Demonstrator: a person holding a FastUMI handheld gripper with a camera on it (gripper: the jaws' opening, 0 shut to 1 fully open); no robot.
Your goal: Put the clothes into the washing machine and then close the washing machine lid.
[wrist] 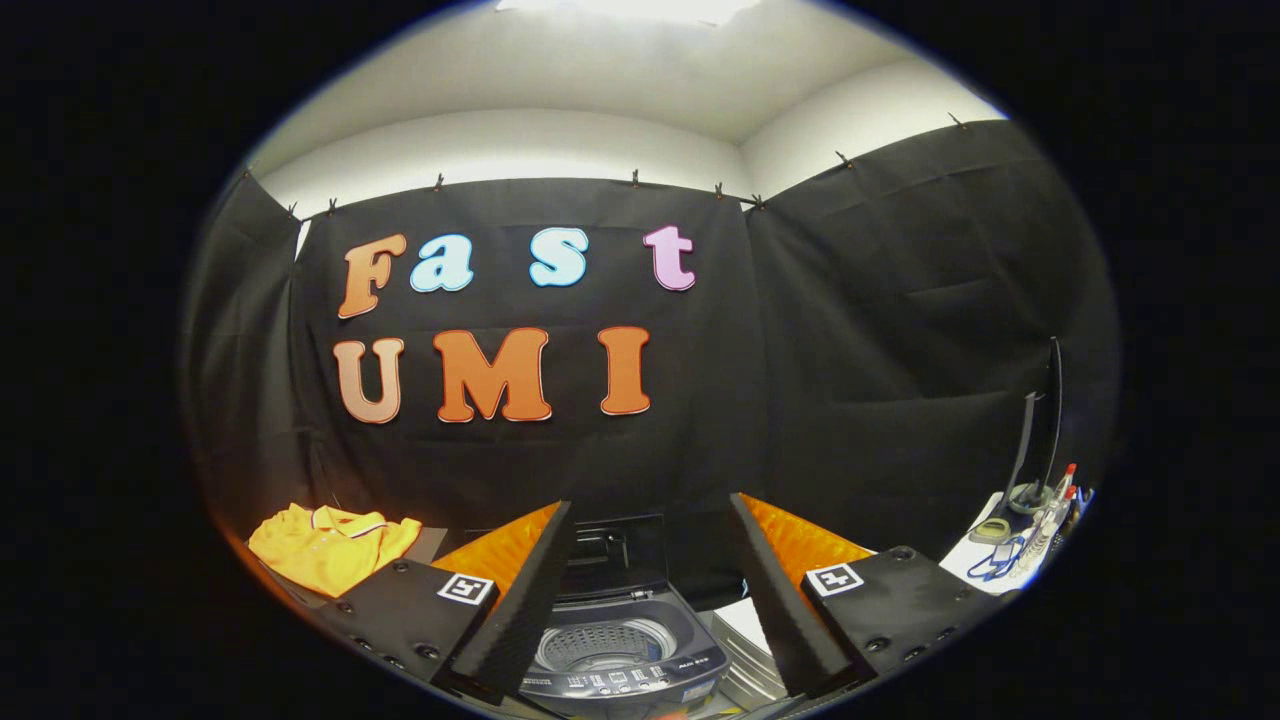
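A small dark washing machine [620, 655] stands just ahead of my fingers, seen between them. Its lid [615, 555] is raised upright at the back and the perforated drum [600, 645] lies open with nothing in it that I can see. A yellow-orange polo shirt [330, 545] lies folded on a surface beyond my left finger, to the left of the machine. My gripper [650, 560] is open, its two black fingers [520, 600] spread wide on either side of the machine and holding nothing.
A desk corner at the far right carries a monitor stand [1030, 460], a tape roll [990, 530], blue cable and small bottles on a white sheet [975, 570]. A grey ribbed panel [745, 665] lies right of the machine. Black cloth walls close in behind.
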